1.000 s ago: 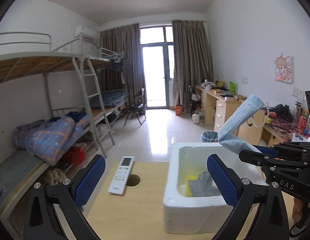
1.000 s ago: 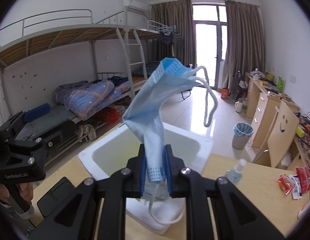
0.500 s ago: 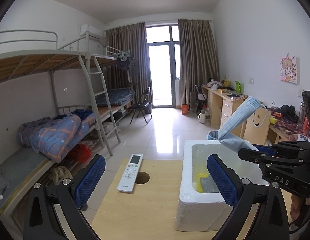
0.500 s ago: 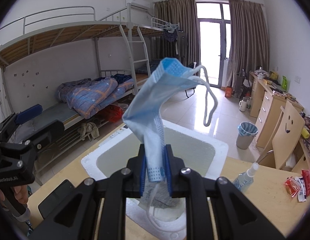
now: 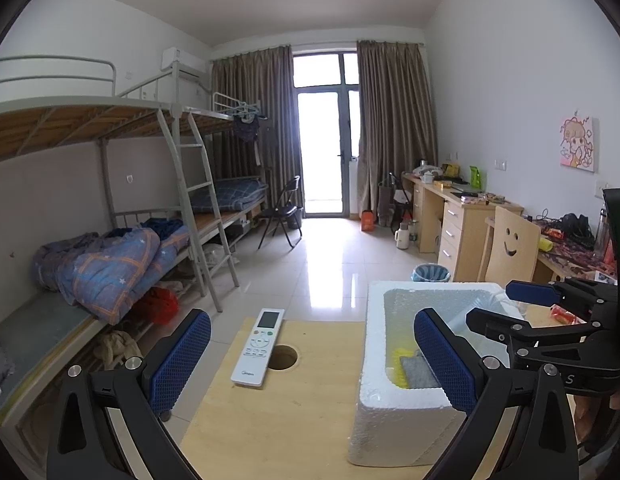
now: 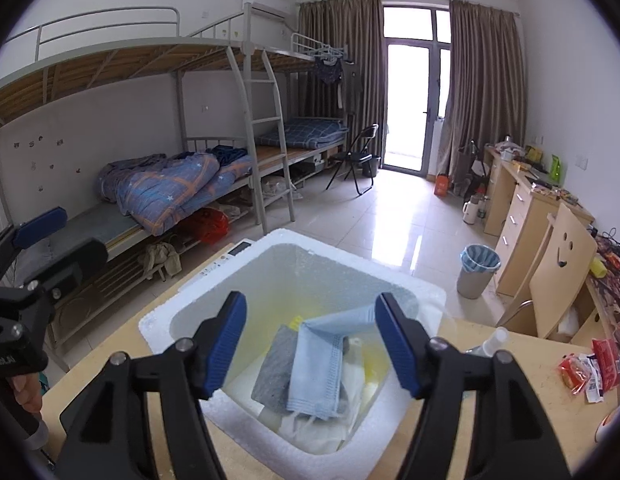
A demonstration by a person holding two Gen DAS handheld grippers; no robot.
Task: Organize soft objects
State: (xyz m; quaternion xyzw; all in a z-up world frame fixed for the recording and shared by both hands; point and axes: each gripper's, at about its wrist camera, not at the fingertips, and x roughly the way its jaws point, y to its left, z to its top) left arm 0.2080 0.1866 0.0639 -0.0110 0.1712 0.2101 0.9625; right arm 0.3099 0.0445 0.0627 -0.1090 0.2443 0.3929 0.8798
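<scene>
While the blue face mask (image 6: 316,364) lies folded inside the white foam box (image 6: 424,294), the right gripper (image 6: 312,344) hangs just above it, jaws spread wide and nothing between the pads; they have just been opening. The mask sits below and between the two blue pads, not touching either, draped over a grey cloth (image 6: 275,368) with a bit of yellow and white stuff around it at the box bottom. From the left wrist view the grey cloth (image 5: 418,372) and a yellow piece (image 5: 398,364) show in the box (image 5: 394,412); the mask itself I can't make out there. The left gripper (image 5: 312,360) is also spread, empty, over the wooden table (image 5: 277,420), left of the box. A white remote (image 5: 258,346) lies on the table beside a round hole (image 5: 283,357). A spray bottle (image 6: 488,342) and snack wrappers (image 6: 586,364) sit right of the box.
</scene>
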